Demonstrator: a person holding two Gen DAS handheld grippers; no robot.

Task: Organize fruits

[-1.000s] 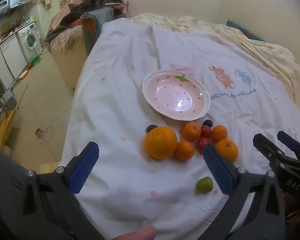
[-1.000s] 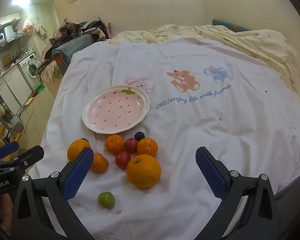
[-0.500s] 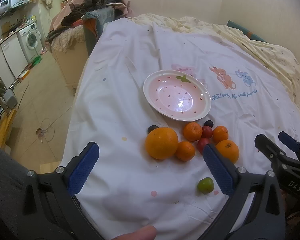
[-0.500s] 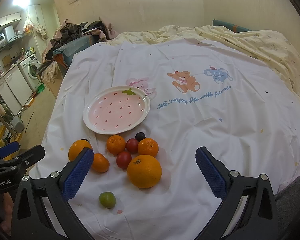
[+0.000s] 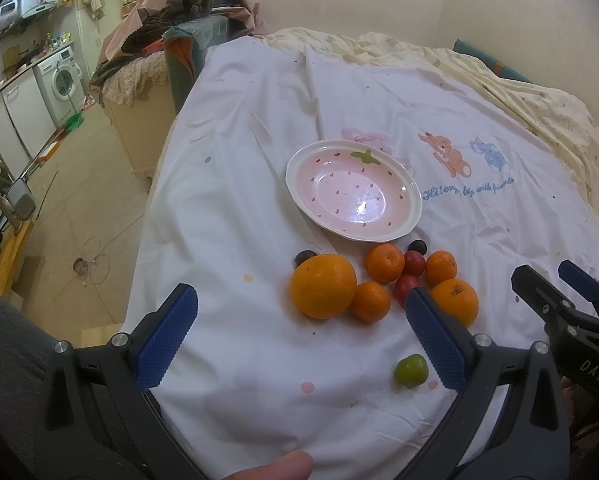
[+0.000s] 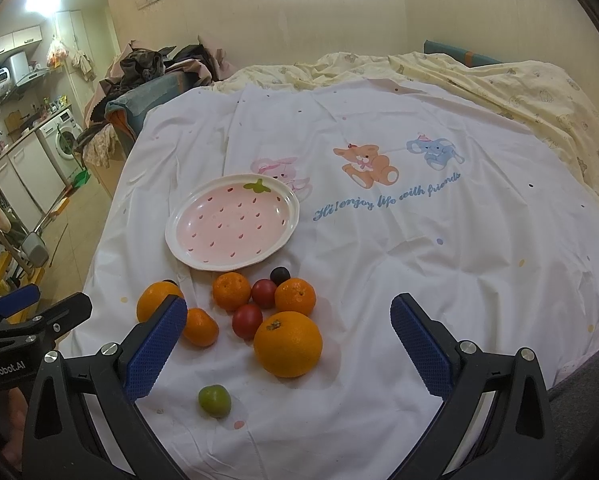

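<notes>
White sheet on the bed point(image 6: 439, 264) carries the fruits point(image 6: 259, 312) bunched just before the bare plate point(image 6: 232, 227), likely their goal, both grippers, left point(image 5: 299, 336) and right point(image 6: 287, 344), hovering spread wide and holding nothing, while one finger hides part of an orange point(image 6: 155, 302).

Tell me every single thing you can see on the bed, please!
plate: 1, pink strawberry pattern, white rim, on the sheet beyond the fruit, nothing in it
big oranges: 2, orange, at either end of the fruit cluster
small oranges: 3, orange, among the cluster
red fruits: 2, red, middle of the cluster
dark fruits: 2, dark purple, nearest the plate
green fruit: 1, green, alone, nearest the cameras
sheet: 1, white with cartoon animals
left gripper: open, empty
right gripper: open, empty
</notes>
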